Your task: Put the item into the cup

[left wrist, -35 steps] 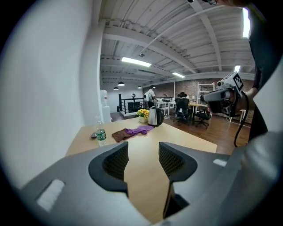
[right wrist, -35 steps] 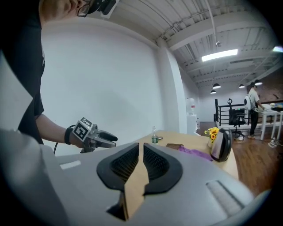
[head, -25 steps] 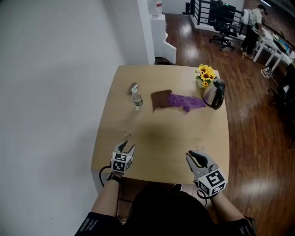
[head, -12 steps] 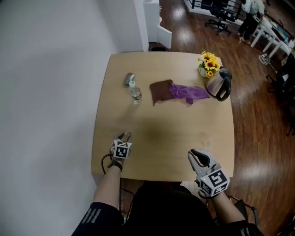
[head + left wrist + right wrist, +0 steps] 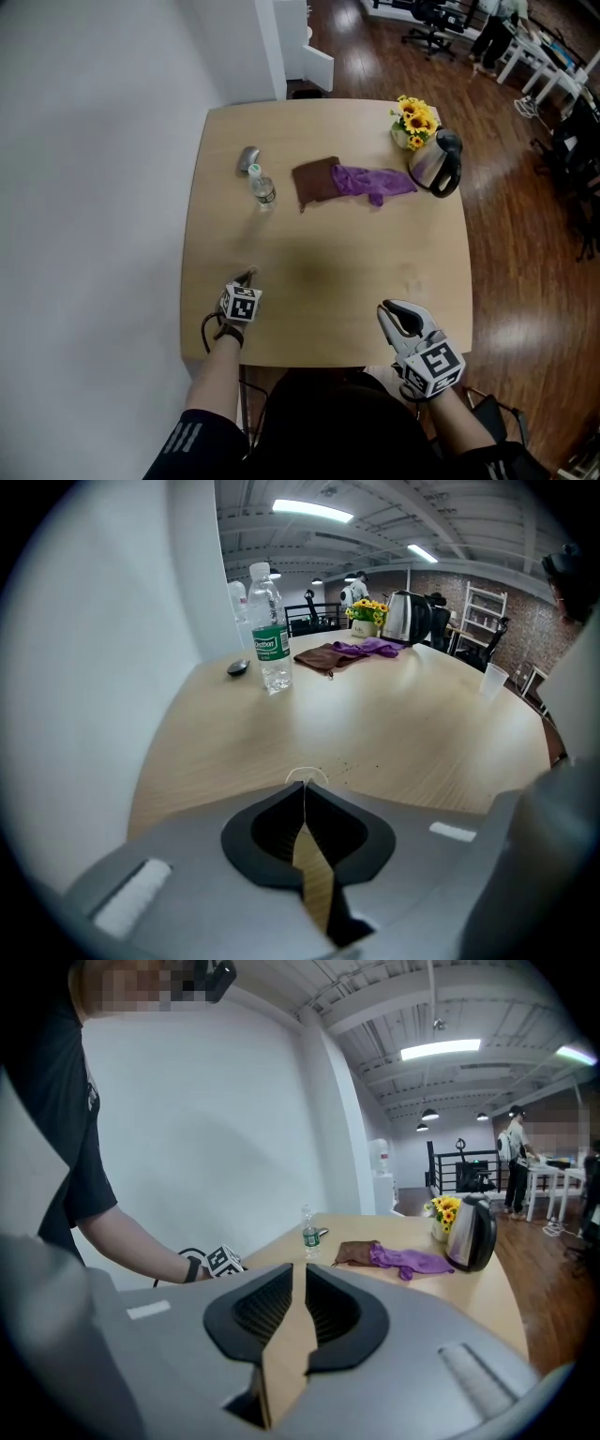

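Note:
My left gripper [image 5: 248, 277] rests low on the table [image 5: 328, 272] near its front left edge. In the left gripper view its jaws have just been closing and now meet at the tips [image 5: 303, 782], with a thin pale loop [image 5: 307, 769] pinched there and sticking out onto the wood. A small clear cup [image 5: 493, 680] stands near the table's right side, well away from that gripper. My right gripper [image 5: 398, 311] hovers at the front right edge. It has a narrow gap between its jaws [image 5: 293, 1267] and nothing in them.
At the back left stand a water bottle [image 5: 262, 190] and a small grey object [image 5: 247, 157]. A brown cloth [image 5: 314, 181] and a purple cloth [image 5: 370, 180] lie mid-back. A kettle [image 5: 436, 164] and sunflowers [image 5: 412, 120] stand at the back right. A white wall runs along the left.
My left gripper has dropped to the tabletop and its jaws have gone from wide open to shut on the small loop. The right gripper has barely shifted.

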`<state>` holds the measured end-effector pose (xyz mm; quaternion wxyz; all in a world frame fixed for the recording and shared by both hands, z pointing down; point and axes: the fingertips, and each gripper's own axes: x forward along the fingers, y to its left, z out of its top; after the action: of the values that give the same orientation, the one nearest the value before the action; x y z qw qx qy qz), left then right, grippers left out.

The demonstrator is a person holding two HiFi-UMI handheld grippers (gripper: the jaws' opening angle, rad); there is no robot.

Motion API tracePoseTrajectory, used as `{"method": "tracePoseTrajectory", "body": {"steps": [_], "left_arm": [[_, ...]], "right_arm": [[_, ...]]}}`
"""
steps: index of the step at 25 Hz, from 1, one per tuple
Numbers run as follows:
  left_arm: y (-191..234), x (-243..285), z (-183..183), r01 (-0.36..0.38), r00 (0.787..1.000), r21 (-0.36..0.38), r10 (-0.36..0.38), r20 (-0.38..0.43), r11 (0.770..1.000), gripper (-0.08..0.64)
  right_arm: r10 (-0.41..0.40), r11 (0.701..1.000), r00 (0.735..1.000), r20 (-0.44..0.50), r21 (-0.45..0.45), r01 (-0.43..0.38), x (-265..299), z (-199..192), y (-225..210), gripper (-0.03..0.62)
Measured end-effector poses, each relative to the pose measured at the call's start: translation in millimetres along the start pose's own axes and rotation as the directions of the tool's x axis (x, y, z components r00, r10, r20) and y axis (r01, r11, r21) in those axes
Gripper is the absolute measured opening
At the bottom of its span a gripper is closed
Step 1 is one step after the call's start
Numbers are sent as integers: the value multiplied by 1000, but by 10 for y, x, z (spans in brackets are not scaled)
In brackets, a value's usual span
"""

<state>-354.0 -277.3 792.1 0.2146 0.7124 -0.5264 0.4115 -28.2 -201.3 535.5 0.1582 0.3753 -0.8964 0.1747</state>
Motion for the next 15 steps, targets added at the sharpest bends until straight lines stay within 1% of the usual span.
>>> {"method": "tracePoseTrajectory", "body": {"steps": [2, 4, 7, 9, 12, 15], "left_arm": [[6, -38, 54, -13, 1000, 18, 12, 13, 1000, -5], [-17, -104, 155, -17, 999, 26, 15, 43, 1000, -5], [-135, -258, 446, 0, 993, 33, -4, 120, 999, -5], [-302, -363, 670, 20, 985, 54, -29, 167, 998, -5], [-660, -521, 1092, 54, 965, 124, -83, 248, 991, -5], [-1095, -660, 1549, 90, 932, 196, -153, 330, 976, -5]], "right_arm": [[-10, 1000, 1000, 4, 6, 10, -45, 11, -26, 52], [-26, 1000, 1000, 13, 13, 26, -117, 18, -78, 52], [-48, 999, 998, 30, 25, 47, -232, 20, -181, 52], [-62, 998, 997, 39, 33, 61, -320, 8, -253, 52], [-90, 995, 995, 52, 49, 87, -480, -10, -366, 52], [-112, 992, 992, 60, 62, 108, -630, -58, -468, 52]]}}
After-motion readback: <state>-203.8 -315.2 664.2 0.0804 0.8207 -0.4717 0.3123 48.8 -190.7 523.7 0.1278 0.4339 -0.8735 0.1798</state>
